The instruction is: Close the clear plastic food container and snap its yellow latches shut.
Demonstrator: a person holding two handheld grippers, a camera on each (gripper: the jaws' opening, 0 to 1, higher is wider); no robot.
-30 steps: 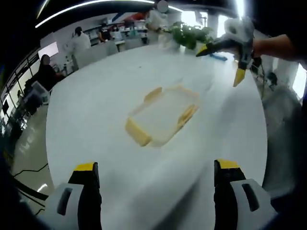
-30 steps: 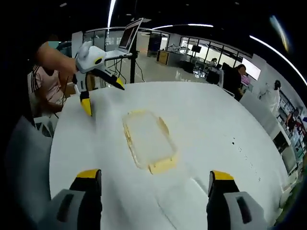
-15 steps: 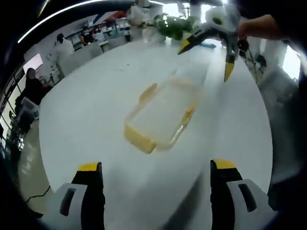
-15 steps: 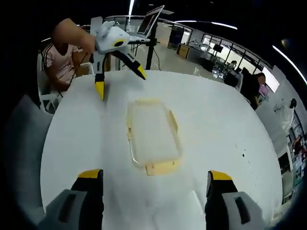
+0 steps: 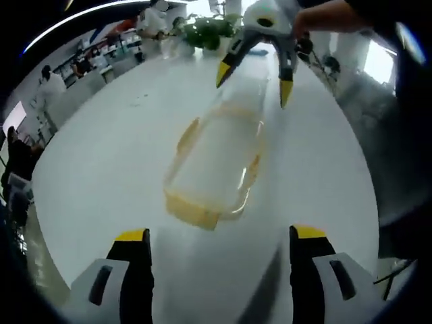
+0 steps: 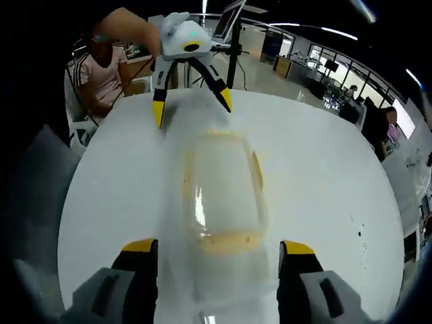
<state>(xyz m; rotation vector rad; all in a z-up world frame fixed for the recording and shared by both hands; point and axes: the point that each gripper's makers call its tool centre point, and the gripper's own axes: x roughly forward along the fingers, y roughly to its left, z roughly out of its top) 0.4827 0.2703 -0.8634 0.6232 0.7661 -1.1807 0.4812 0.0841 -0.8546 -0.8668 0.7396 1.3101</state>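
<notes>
The clear plastic container (image 5: pixel 214 158) lies lengthwise on the round white table (image 5: pixel 101 155), with yellow latches (image 5: pixel 192 210) flaring out from its ends and sides. My left gripper (image 5: pixel 219 235) is open, its jaws spread just short of the container's near end. My right gripper (image 5: pixel 255 81) hangs open over the far end, held by a hand. In the right gripper view the container (image 6: pixel 223 192) sits just beyond my right gripper (image 6: pixel 219 246), and the left gripper (image 6: pixel 192 106) hovers open above its far end. Blur hides whether the lid is fully seated.
A person in pink (image 6: pixel 101 74) sits behind the table edge, next to a laptop on a stand (image 6: pixel 233 27). A green plant (image 5: pixel 209 30) stands at the table's far side, with people (image 5: pixel 50 84) beyond. Bare tabletop (image 6: pixel 324 182) flanks the container.
Both grippers have closed in on the container from opposite ends, so it looks larger and more centred in each view. Both stay open. The container itself has not moved.
</notes>
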